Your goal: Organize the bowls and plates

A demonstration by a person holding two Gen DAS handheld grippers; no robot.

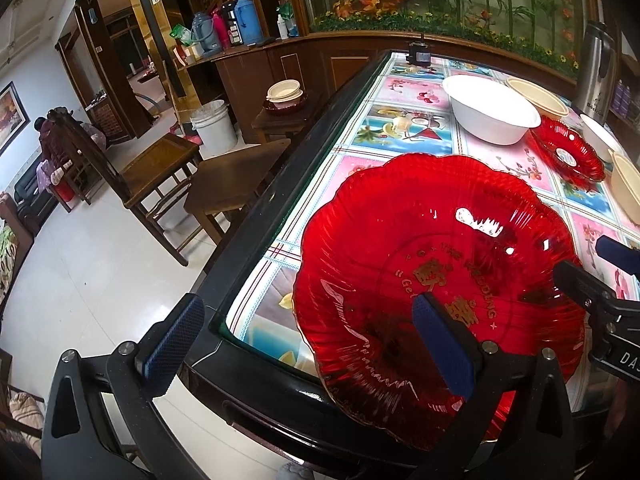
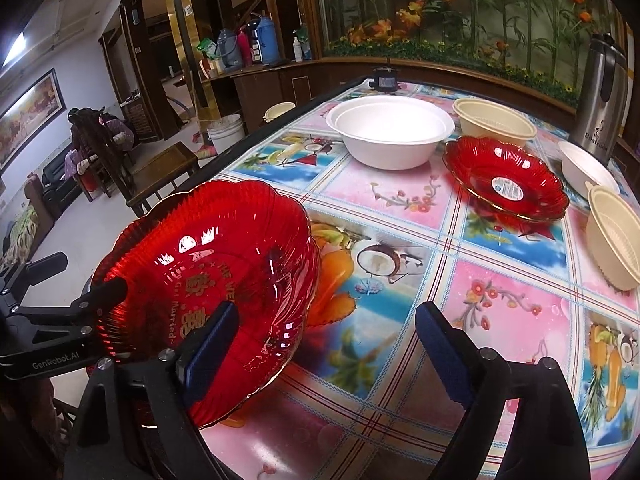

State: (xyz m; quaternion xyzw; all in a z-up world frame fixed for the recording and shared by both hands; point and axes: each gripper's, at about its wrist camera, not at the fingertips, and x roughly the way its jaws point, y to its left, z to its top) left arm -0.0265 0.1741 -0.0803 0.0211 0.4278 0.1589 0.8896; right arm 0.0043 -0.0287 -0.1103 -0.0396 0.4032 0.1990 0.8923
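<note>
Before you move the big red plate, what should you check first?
1. Left gripper open: ok.
2. Right gripper open: ok.
3. Big red plate gripped: not ok, no pads press it.
4. Plate fully on table: not ok, its rim overhangs the edge.
5. Small red plate empty: ok.
6. Big plate sitting steady: cannot tell.

Both tools share one build. The left gripper [image 1: 308,344] has black angular arms with triangular cut-outs at 7 o'clock, silver round screws, and blue cross-hatched pads [image 1: 178,346]. The right gripper [image 2: 324,356] matches; white "GenRobot.AI" lettering shows at 9 o'clock.
</note>
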